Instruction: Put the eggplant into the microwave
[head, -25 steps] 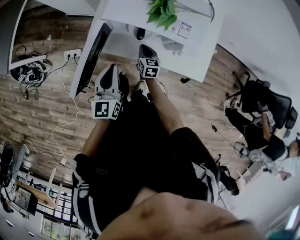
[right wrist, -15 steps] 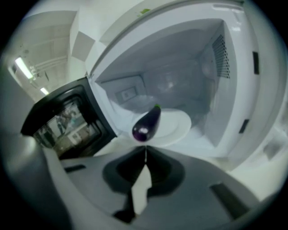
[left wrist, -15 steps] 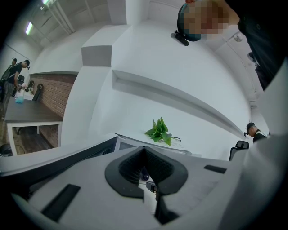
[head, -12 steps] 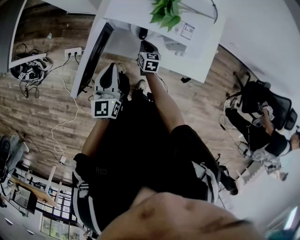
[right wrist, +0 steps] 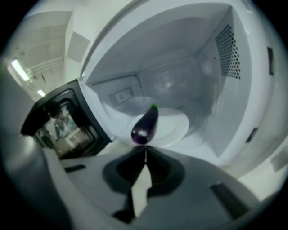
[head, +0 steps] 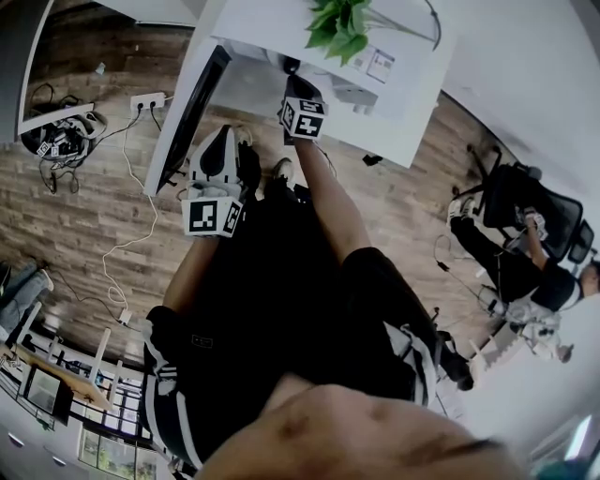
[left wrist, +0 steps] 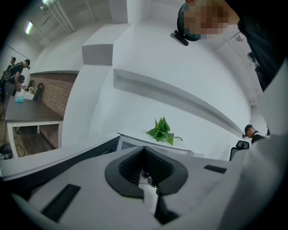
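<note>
- Left gripper [left wrist: 145,155]: jaws pressed together on nothing; in the head view it sits at 8 o'clock of your other tool, much where it was a second ago; it takes no part in this step.
- Right gripper [right wrist: 145,150]: over the last second it has crept toward 12 o'clock in the head view, closer to the table [head: 412,103] edge under the plant [head: 339,23]; your arm is stretching forward.
- Its jaws are squeezed almost to a seam; they appear to nip the blunt end of the eggplant [right wrist: 146,124], which sticks out from the tips toward 1 o'clock, green stalk farthest.
- The eggplant is now over the near rim of the plate [right wrist: 177,128], within the open mouth of the microwave [right wrist: 234,90]; the door [right wrist: 63,121] stands swung off at 9 o'clock; I can't tell whether the eggplant touches the plate yet.
- What that means: the carry looks nearly over; I judge that you have only to lower it and let go; the cavity wall at 3 o'clock is well apart, so snagging seems unlikely.
</note>
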The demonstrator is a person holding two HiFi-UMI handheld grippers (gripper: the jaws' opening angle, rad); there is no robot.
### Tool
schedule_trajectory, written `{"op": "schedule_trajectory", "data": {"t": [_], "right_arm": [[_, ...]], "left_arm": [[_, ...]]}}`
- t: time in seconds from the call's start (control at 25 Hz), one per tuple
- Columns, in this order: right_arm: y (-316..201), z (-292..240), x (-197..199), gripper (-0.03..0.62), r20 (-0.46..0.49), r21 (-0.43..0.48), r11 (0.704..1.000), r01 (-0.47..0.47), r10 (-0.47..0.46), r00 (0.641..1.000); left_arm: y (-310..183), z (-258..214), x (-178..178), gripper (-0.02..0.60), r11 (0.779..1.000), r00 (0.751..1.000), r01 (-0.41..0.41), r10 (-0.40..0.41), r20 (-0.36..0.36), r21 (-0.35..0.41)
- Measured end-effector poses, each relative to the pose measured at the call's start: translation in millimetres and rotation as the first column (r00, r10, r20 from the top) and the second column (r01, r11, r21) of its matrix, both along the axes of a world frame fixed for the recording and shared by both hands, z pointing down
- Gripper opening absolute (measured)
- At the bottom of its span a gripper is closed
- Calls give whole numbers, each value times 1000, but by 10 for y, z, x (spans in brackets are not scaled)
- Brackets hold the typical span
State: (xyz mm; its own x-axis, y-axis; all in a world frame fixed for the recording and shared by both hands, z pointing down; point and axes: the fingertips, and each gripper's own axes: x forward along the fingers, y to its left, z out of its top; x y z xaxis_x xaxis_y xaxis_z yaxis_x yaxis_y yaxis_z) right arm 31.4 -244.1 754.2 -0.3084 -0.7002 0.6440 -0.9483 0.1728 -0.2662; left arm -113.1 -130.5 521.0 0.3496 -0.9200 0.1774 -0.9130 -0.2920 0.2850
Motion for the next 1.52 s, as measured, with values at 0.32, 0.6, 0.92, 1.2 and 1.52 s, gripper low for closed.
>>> {"op": "schedule_trajectory", "data": {"t": [0.32,0.6,0.92,1.2,1.52], "right_arm": [[-124,6,29,32,2,3,1000,-12,12,1000],[-205,3,65,32,1,6,1000,-25,25,1000],[-310,7,83,32,3,8,999,-32,32,999],[-327,-32,85,32,13,10,999,-37,37,999],[-154,-186,114,32,34,28,999,-29,28,999]], "left_arm": [[-10,43,-42,32,1000,1000,5,-5,-1,-6],[-17,62,-50,32,1000,1000,1,-1,-1,-12],[-15,77,-66,32,1000,1000,2,-2,0,-16],[1,38,-69,32,1000,1000,7,-7,4,-9],[68,-47,47,32,1000,1000,2,-2,9,14]]}}
